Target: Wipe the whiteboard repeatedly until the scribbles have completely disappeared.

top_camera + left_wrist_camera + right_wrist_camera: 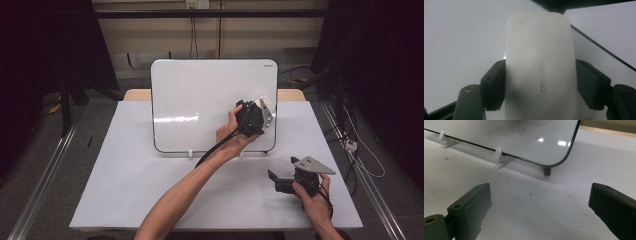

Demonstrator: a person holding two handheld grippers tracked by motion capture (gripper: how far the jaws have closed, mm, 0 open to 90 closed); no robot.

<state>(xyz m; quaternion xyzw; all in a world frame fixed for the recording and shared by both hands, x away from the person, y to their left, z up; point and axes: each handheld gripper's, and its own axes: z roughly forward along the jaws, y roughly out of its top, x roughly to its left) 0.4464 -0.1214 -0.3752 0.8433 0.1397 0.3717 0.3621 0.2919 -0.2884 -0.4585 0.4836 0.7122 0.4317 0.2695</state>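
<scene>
Clamping white eraser (540, 67) against whiteboard (200, 100), left hand-held gripper (253, 118), right hand-held gripper (540, 202) gaping.

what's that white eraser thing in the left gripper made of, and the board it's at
Eraser: looks like smooth matte white plastic, with a moulded rounded shell and faint grey lettering. Whiteboard: glossy coated panel, probably steel or melamine, since it mirrors lights as bright streaks; thin dark edging and small white plastic feet.
</scene>
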